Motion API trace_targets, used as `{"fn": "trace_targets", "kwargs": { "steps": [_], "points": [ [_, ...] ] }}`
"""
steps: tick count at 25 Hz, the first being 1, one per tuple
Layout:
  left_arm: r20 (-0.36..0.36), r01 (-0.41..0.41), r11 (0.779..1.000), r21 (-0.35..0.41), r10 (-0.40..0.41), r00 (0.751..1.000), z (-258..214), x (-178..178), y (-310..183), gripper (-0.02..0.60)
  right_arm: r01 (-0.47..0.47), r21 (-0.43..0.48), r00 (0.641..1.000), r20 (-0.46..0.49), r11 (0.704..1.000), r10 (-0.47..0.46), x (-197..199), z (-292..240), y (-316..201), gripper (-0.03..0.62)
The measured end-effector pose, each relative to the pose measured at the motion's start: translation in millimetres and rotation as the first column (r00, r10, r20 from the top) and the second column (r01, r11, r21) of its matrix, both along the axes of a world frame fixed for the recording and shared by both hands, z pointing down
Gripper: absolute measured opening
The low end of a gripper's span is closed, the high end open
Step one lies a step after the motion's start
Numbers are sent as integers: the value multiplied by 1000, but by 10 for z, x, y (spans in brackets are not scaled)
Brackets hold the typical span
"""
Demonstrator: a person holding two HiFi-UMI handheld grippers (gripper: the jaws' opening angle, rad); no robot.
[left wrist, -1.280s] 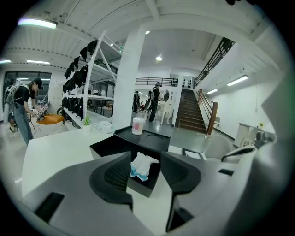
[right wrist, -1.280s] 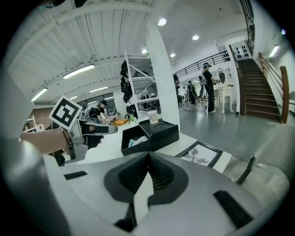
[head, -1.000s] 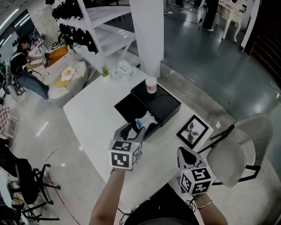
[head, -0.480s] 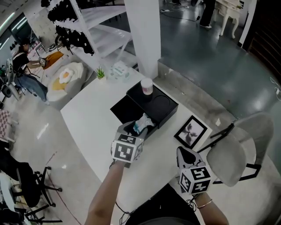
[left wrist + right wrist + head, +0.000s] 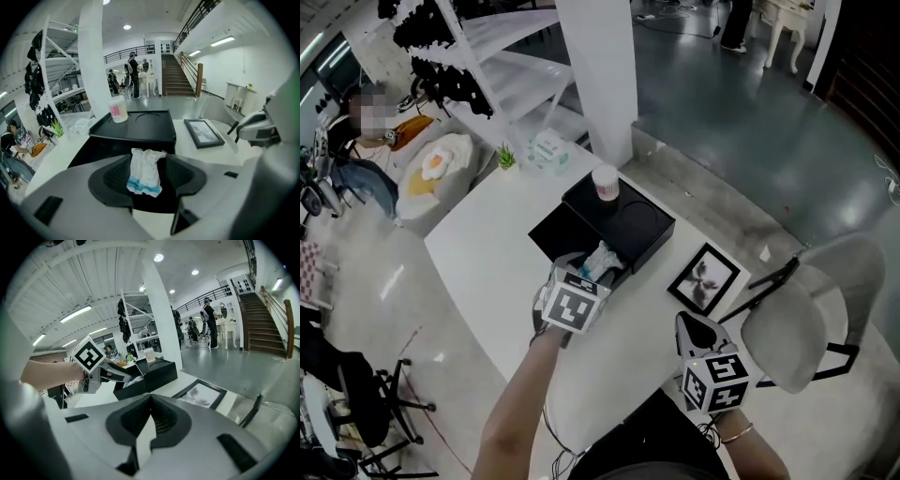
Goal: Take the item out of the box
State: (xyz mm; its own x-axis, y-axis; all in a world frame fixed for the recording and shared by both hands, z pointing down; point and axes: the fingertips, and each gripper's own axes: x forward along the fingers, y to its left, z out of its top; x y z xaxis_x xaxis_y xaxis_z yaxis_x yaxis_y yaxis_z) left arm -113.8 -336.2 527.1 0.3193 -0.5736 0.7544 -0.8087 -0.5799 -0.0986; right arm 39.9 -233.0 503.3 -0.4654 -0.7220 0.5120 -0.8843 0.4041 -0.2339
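A black box [image 5: 645, 225] stands on the white table [image 5: 483, 253] with its drawer part pulled out toward me. In the drawer lies a crumpled white item with a blue stripe [image 5: 603, 255]. My left gripper [image 5: 585, 267] reaches into the drawer from the near side. In the left gripper view its jaws are opening, and the item [image 5: 144, 173] hangs between the two pads [image 5: 180, 176] without being squeezed. My right gripper [image 5: 690, 325] hovers at the table's near edge, shut [image 5: 150, 404], with nothing in it.
A cup with pink print [image 5: 606, 182] stands on the box lid. A framed picture [image 5: 705, 277] lies to the right of the box. A tissue pack [image 5: 546, 148] and a small plant [image 5: 504, 155] sit at the far corner. A grey chair [image 5: 811, 323] is at the right.
My left gripper has moved forward into the drawer, and its jaws now stand around the item. The right gripper has stayed in place.
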Motion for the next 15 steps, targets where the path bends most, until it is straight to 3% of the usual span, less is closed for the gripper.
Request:
{"fn": "trace_targets", "kwargs": {
  "steps": [15],
  "points": [
    [170,-98,988,-119,117,978,298,77,-132,215,-16,-25,1000,11,1000,17,61,81,-55,0]
  ]
}}
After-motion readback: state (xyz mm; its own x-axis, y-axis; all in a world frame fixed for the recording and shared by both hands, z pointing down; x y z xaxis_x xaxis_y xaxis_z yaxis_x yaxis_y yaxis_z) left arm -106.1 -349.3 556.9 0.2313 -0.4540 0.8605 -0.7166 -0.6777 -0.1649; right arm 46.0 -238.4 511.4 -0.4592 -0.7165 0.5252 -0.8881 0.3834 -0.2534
